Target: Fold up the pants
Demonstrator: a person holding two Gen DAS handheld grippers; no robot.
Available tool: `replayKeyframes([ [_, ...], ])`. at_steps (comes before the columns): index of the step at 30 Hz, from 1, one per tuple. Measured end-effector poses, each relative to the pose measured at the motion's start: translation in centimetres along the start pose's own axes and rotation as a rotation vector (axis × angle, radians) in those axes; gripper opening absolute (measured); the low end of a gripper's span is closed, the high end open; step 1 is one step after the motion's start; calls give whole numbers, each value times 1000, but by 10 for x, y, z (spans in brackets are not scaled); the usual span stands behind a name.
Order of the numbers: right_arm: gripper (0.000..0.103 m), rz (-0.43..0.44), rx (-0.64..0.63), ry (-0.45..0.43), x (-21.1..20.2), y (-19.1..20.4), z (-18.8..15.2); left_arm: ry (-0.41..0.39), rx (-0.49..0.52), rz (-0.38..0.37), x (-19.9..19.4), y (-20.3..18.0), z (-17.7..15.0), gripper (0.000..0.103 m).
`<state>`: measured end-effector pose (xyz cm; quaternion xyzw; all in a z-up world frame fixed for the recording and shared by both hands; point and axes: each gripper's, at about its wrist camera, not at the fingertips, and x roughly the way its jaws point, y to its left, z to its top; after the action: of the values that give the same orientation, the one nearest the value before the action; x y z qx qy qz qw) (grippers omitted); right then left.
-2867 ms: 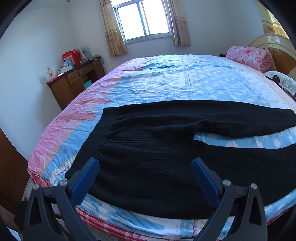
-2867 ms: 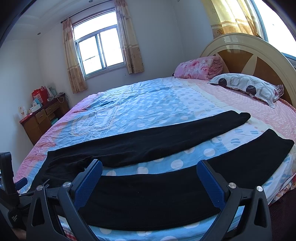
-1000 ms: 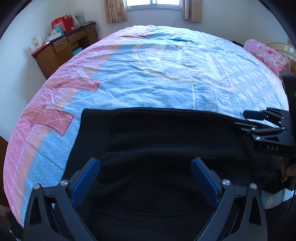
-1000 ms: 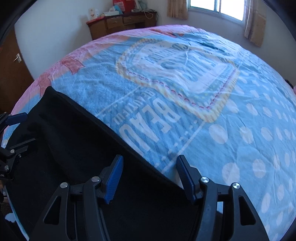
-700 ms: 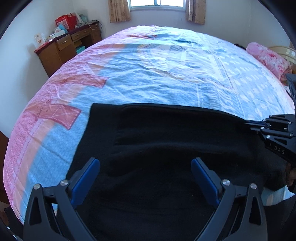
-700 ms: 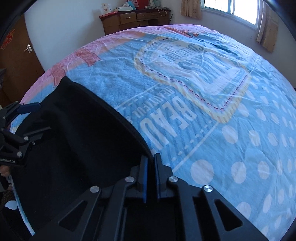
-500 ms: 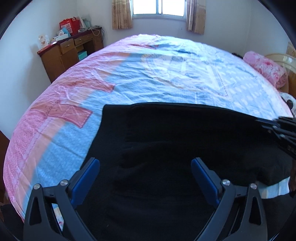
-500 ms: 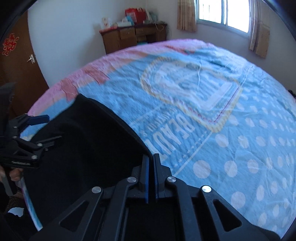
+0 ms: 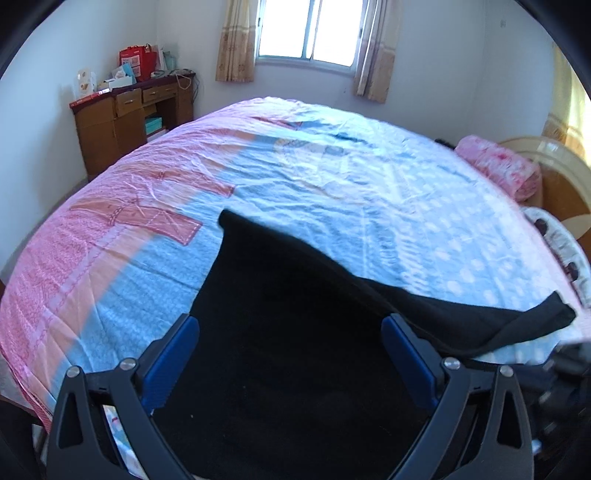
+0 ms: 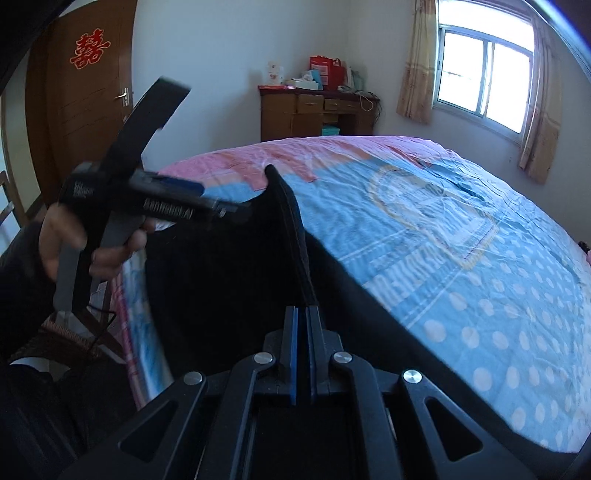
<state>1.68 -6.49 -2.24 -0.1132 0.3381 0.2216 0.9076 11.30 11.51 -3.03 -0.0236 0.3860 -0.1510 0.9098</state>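
- Right tool (image 10: 303, 325): pads pressed together on a raised edge of the black pants (image 10: 229, 273).
- Left tool (image 9: 290, 354): pads wide apart over the pants (image 9: 295, 369), touching nothing.
- Pants lie on the bed (image 9: 332, 177), near its edge; one fold lifted off the sheet.

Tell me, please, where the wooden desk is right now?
The wooden desk stands against the far wall beyond the bed, left of the window in the left wrist view.

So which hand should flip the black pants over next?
Probably the right. The right gripper is shut on the pants edge, already lifted. The left gripper is open above the cloth, holding nothing.
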Motion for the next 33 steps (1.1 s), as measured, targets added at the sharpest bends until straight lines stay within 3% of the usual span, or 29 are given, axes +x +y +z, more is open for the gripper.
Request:
replayKeyframes([
  [2, 4, 14, 17, -2, 1, 10, -10, -8, -22, -17, -3, 4, -1, 103],
  [6, 4, 34, 71, 21, 11, 14, -25, 11, -37, 31, 5, 6, 0, 103],
  [14, 7, 151, 466, -85, -3, -37, -34, 83, -135, 57, 32, -2, 41, 103],
  [16, 13, 166, 536, -95, -3, -45, -41, 119, -123, 99, 50, -6, 49, 103],
  [17, 28, 167, 574, -100, -3, -49, -47, 136, -128, 119, 57, -6, 51, 103],
  [18, 49, 166, 593, -105, -4, -50, -50, 145, -136, 128, 62, -5, 53, 103],
  [20, 64, 164, 641, -135, -8, -53, -60, 162, -167, 141, 73, -4, 58, 103],
  [24, 64, 150, 706, -150, -12, -56, -69, 230, -205, 187, 100, -3, 65, 100],
  [25, 64, 142, 719, -153, -13, -58, -71, 249, -213, 197, 104, -3, 65, 96],
  [27, 64, 131, 750, -149, -14, -60, -75, 301, -246, 190, 114, 2, 60, 62],
  [29, 64, 123, 775, -140, -15, -61, -79, 321, -299, 112, 119, 10, 50, 40],
  [33, 64, 116, 849, -164, -23, -67, -93, 234, -380, -14, 101, 24, 36, 13],
])
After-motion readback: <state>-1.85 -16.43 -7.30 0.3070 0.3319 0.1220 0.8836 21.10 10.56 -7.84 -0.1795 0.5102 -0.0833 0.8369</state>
